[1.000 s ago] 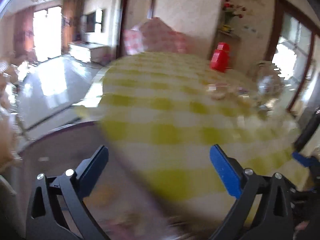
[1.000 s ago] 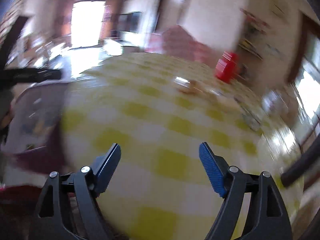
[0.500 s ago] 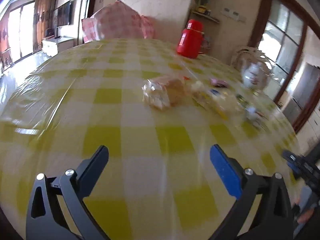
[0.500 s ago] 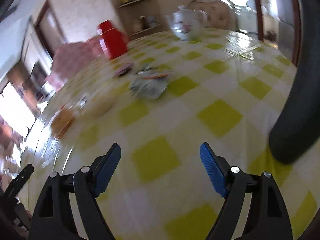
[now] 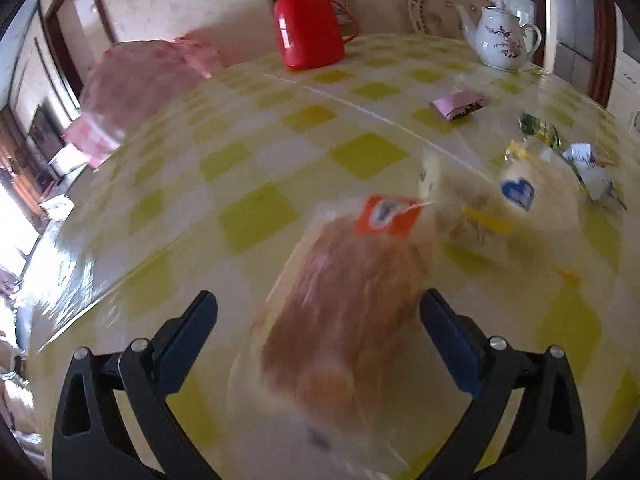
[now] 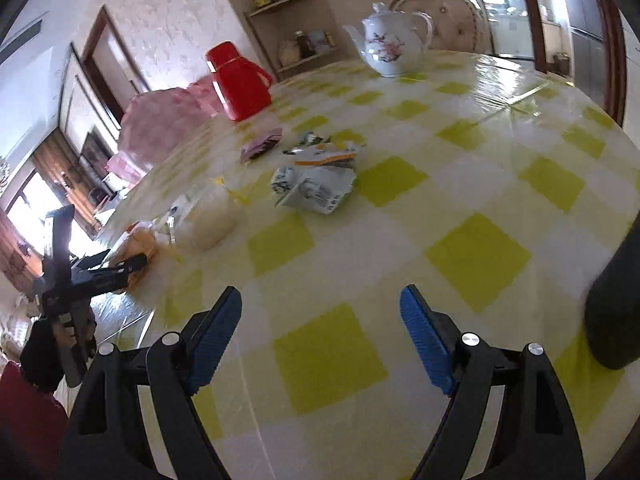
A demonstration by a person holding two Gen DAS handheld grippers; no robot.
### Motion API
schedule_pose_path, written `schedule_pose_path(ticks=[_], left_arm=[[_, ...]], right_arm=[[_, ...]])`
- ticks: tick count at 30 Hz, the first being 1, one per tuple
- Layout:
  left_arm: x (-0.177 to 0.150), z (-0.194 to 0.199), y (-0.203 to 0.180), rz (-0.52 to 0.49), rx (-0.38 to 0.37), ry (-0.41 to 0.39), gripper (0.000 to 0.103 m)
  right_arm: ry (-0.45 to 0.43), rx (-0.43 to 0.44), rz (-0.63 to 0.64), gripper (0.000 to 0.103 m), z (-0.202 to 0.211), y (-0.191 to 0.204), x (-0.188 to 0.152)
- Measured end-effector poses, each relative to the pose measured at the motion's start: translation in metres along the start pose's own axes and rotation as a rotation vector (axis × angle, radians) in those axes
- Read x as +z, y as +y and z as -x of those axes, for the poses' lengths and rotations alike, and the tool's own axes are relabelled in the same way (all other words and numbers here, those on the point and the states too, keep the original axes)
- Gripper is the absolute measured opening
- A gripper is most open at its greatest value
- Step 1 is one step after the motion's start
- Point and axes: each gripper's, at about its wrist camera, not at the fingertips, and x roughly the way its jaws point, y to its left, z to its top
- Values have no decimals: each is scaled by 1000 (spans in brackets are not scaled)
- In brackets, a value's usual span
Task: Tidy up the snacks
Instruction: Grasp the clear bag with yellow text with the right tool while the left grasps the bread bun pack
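Several wrapped snacks lie on the yellow-checked table (image 5: 256,216). A bagged brown bread (image 5: 344,292) with an orange label lies between the fingers of my left gripper (image 5: 318,324), which stands open around it; the view is blurred. Behind it are a pale bun bag (image 5: 516,200), a purple packet (image 5: 460,104), a green wrapper (image 5: 540,130) and a white packet (image 5: 592,172). My right gripper (image 6: 320,320) is open over bare tablecloth with nothing between its fingers. Its view shows the left gripper (image 6: 100,272) at the brown bread (image 6: 138,240), the bun bag (image 6: 204,220) and a crumpled white packet (image 6: 316,188).
A red thermos jug (image 5: 308,20) and a white teapot (image 5: 500,40) stand at the table's far side. A chair with a pink cover (image 5: 132,88) is behind the table on the left. A dark rounded shape (image 6: 616,300) fills the right edge of the right wrist view.
Both grippers swung in from beside the table to over it. The left one then moved forward until the brown bread lay between its fingers. The right one has barely moved in the last half second.
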Motion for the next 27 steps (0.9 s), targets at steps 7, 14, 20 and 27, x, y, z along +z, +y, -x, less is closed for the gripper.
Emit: schedule_pose_path(ticks=[7,14,20,27], left_arm=[[-9,14,-6,151,-83,-19,48],[-64,53,8,483,-97,-48,48],[-74,53,21,575,-145,-49,49],[-77,53,25,601,-183,-63,49]], right_arm=[[-8,15,4,79,1,2,0],[112,136,126,81,-49,68,19],[175,149,30,88,-121,119,48],[157,-44,-44,88,-155,147,66]])
